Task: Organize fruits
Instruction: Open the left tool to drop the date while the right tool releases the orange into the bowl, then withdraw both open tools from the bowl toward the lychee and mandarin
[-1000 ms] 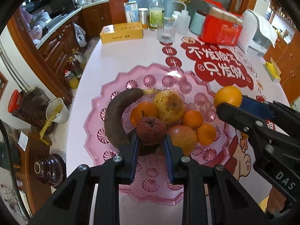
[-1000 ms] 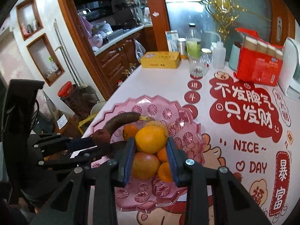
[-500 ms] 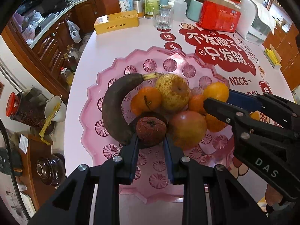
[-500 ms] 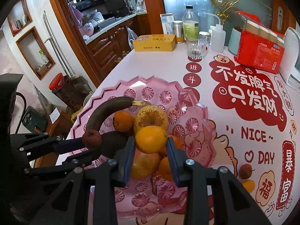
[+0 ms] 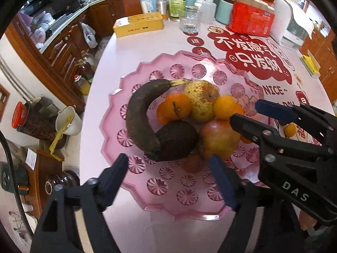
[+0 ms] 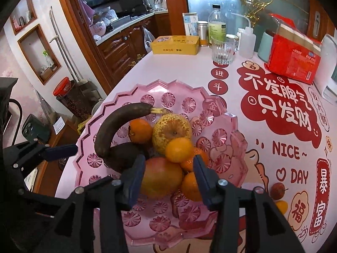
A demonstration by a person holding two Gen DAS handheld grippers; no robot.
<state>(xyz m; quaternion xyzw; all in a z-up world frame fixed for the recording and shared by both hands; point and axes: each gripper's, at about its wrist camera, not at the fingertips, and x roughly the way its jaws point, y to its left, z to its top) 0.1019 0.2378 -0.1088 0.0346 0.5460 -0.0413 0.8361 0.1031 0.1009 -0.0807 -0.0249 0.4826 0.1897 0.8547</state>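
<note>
Both pairs of tongs hang over the near rim of the pink scalloped plastic fruit tray (image 5: pixel 130 181) on the pale counter (image 5: pixel 109 67), and neither pinches anything. The left tongs (image 5: pixel 168 169) are spread wide. The right tongs (image 6: pixel 166 168) are also spread, with the orange-red apple (image 6: pixel 161 177) just beyond the tips and a small orange mandarin (image 6: pixel 179 149) perched on the pile behind it.

Farther into the tray lie a dark brown avocado (image 5: pixel 174 140), a blackened banana (image 5: pixel 139 113) curling around it, a speckled yellow pear (image 5: pixel 201 100) and more mandarins. Still loose on the counter, right of the tray, are a small reddish lychee (image 6: pixel 277 190) and a small orange kumquat (image 6: pixel 281 206).

I judge those two are what remains. The step goes best if each tong backs straight out without brushing the perched mandarin, then grips the small round fruit gently across its middle.
</note>
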